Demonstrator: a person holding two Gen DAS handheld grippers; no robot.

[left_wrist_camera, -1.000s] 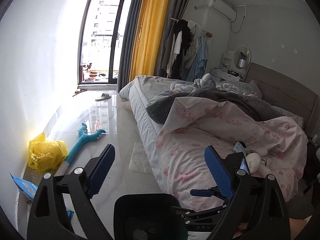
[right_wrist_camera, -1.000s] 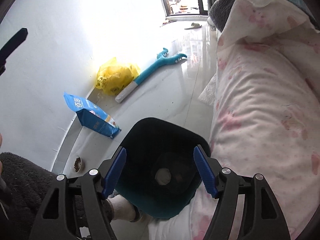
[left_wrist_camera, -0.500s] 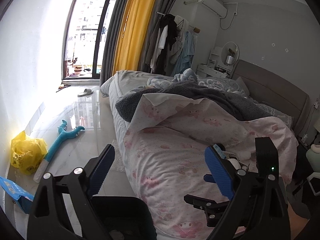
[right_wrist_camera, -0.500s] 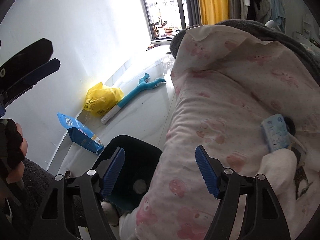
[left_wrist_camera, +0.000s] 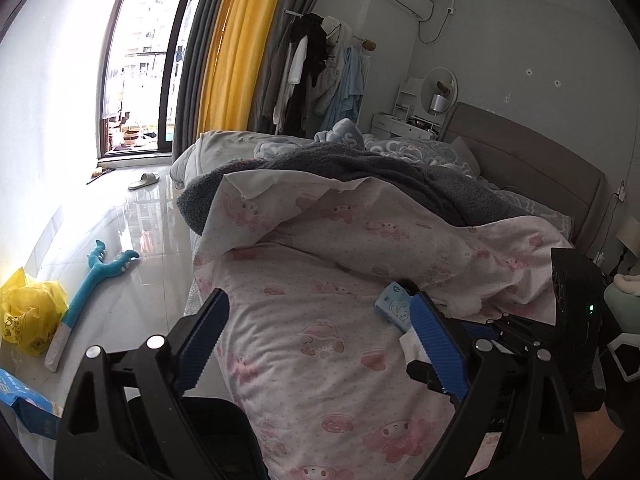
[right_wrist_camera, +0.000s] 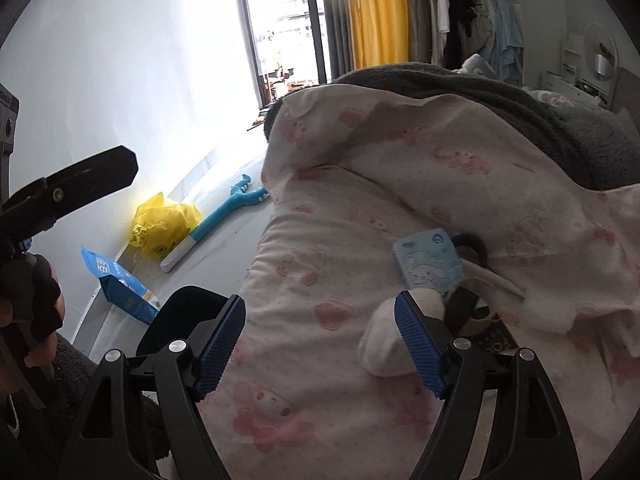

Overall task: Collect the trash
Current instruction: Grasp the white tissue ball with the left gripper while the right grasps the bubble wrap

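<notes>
Partly hidden behind the right gripper's [right_wrist_camera: 320,342] opening, empty jaws — crumpled tissue [right_wrist_camera: 384,344]; left gripper [left_wrist_camera: 320,344] wide.

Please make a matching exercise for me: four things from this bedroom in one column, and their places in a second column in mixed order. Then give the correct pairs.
Things:
1. yellow plastic bag
2. light blue packet
3. slipper
4. grey blanket

Places:
A. on the pink bedcover
B. on the floor, beside the wall
C. over the bed, behind the pink bedcover
D. on the floor, near the glass door

Pairs: 1-B, 2-A, 3-D, 4-C
</notes>
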